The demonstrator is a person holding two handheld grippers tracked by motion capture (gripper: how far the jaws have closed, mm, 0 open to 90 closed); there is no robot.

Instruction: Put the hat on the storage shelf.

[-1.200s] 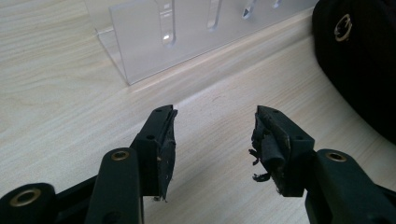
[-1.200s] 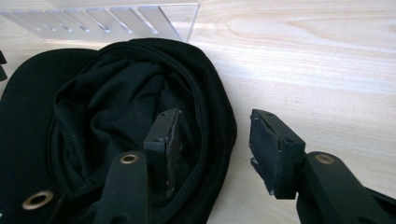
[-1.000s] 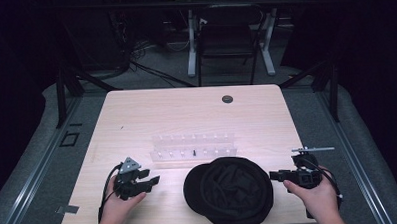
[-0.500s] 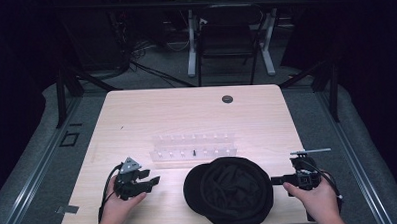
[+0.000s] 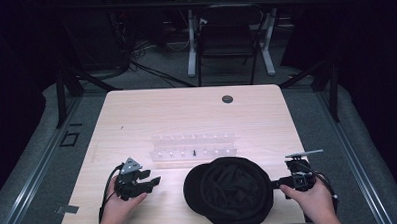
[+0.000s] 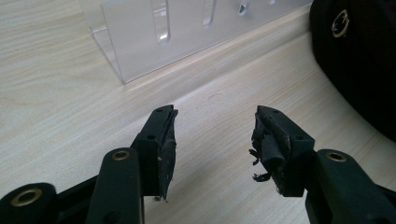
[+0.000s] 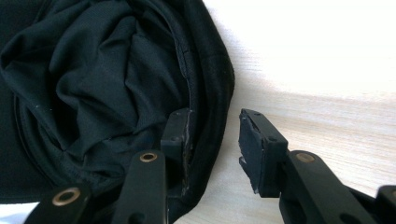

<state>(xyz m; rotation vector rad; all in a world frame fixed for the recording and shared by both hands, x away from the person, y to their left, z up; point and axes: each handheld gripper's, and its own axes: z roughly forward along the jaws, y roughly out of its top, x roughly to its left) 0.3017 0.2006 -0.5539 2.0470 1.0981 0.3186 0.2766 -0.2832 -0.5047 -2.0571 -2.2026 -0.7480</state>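
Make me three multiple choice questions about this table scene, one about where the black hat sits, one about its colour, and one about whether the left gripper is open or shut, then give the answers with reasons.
1. Where does the hat lie on the table?
A. At the far edge, by the round hole
B. At the near edge, between the two grippers
C. On top of the clear rack

2. What colour is the hat?
A. Black
B. White
C. Red

3. How do the jaws of the left gripper stand?
A. Shut on the hat
B. Shut on nothing
C. Open, with bare table between them

Answers: 1 B, as the high view shows it at the near edge, on the person's side of the clear rack. 2 A, its fabric is black in every view. 3 C, the left gripper view shows a wide gap over wood.
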